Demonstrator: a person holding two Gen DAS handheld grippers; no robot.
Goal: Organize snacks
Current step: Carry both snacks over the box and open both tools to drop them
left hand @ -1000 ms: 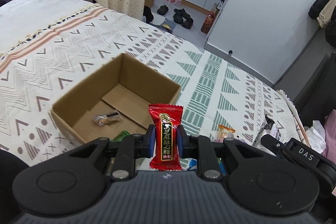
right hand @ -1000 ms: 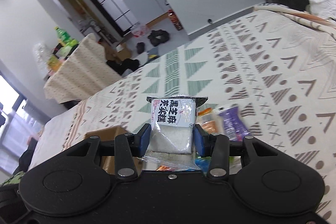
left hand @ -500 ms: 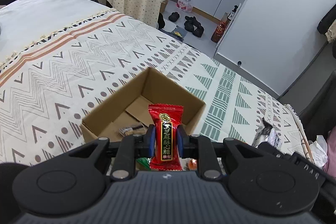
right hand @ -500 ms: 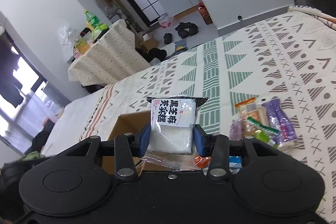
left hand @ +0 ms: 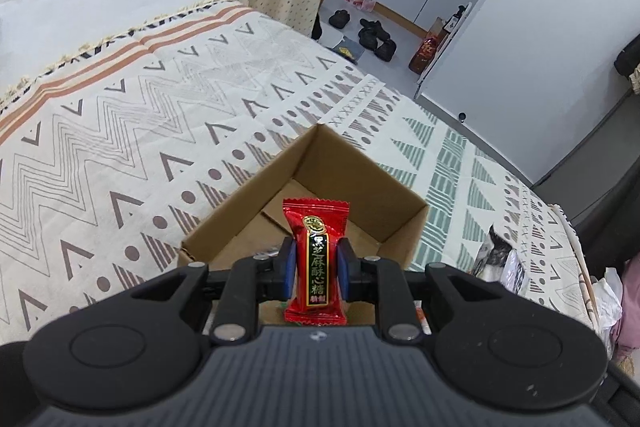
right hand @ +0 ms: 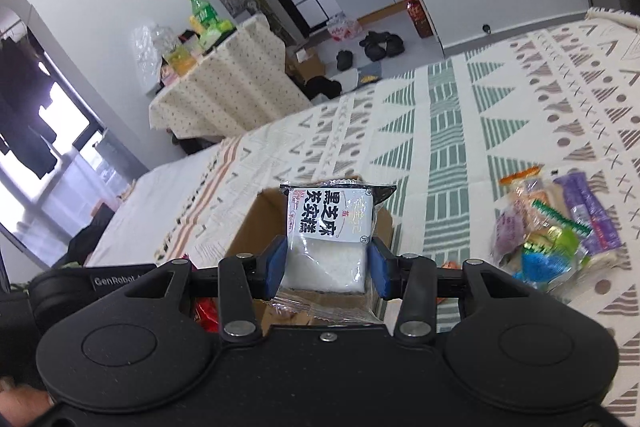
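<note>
Patterned cream blanket point(left hand: 120, 147) with zigzags, triangles and green stripes covers the bed, biggest thing in both views. Cardboard box point(left hand: 360, 187) sits open on it, one corner pointing away in the left wrist view; brown flaps show on its floor, contents mostly hidden behind the grippers. Draped side table point(right hand: 224, 87) stands off past the bed with bottles on top, shoes on the floor beyond.

Left gripper point(left hand: 315, 269) is held level above the near edge of the box, angled slightly down, blue pads clenched on a red candy packet point(left hand: 316, 259) standing upright between them, black label with gold characters facing the camera. Right gripper point(right hand: 327, 267) is tilted up and rolled, also over the near side of the box point(right hand: 256, 227), pads clamped on a white sesame cake packet point(right hand: 330, 235) held upright, black print on top.

Loose pile of snacks point(right hand: 560, 227) lies on the blanket to the right of the box, apart from it: purple sticks, green and blue wrappers, orange-topped bag. Silver-black wrapper point(left hand: 496, 259) lies right of the box in the left wrist view.
</note>
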